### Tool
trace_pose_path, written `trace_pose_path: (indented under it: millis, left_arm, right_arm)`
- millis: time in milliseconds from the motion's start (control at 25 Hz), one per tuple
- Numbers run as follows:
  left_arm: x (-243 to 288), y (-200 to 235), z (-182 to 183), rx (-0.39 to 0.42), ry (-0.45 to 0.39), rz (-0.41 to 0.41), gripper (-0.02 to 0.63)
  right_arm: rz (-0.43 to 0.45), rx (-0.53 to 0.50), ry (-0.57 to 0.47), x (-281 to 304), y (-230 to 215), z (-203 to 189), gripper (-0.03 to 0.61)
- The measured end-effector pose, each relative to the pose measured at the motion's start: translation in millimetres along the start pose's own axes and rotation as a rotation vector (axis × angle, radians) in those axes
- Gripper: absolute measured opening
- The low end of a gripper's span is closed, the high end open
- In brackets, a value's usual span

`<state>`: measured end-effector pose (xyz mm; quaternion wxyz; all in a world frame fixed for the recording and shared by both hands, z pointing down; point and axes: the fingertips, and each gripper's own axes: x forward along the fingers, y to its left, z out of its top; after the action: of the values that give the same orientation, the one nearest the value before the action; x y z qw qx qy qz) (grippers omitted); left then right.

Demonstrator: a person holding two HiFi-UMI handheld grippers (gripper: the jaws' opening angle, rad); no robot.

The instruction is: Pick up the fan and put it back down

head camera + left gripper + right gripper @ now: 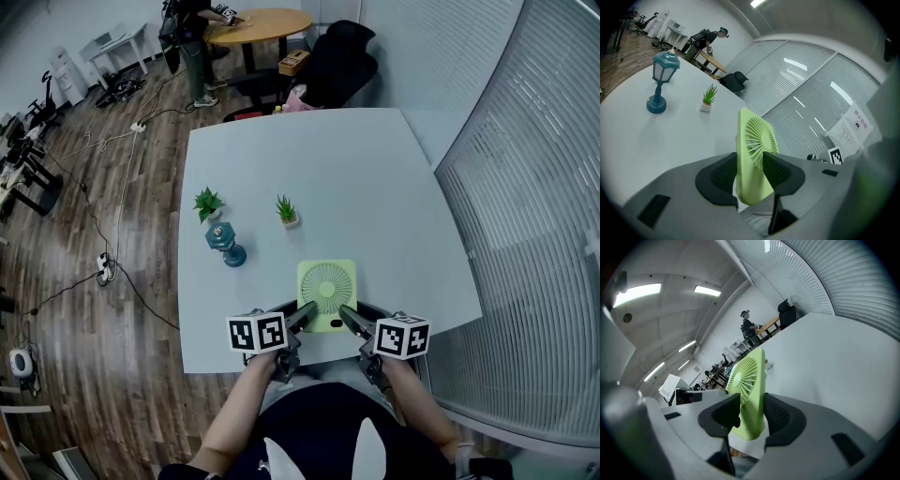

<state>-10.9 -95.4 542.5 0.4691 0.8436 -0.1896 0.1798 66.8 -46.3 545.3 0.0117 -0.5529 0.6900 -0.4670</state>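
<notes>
The light green square fan (326, 290) is over the near edge of the white table (309, 169), its grille facing up. Both grippers hold it by its near side. My left gripper (306, 313) is shut on the fan's near left part, and in the left gripper view the fan (757, 150) stands edge-on between the dark pads (717, 176). My right gripper (346, 316) is shut on the near right part, and the right gripper view shows the fan (749, 385) clamped between its pads (780, 418). Whether the fan touches the table I cannot tell.
A teal lantern (226, 243) and two small potted plants (207, 203) (287, 212) stand on the table's left half, beyond the fan. Slatted blinds (525, 187) run along the right. A person (192, 47) stands by a round wooden table (262, 23) at the far back.
</notes>
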Motion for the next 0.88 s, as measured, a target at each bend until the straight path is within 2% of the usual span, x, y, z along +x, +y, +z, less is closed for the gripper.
trace_pose_path:
  millis: [880]
  left_arm:
    - [-49.0, 56.1, -44.5, -0.164, -0.074, 0.121, 0.184]
  right_arm:
    - [0.072, -0.077, 0.206, 44.2, 24.7, -58.1, 0.167]
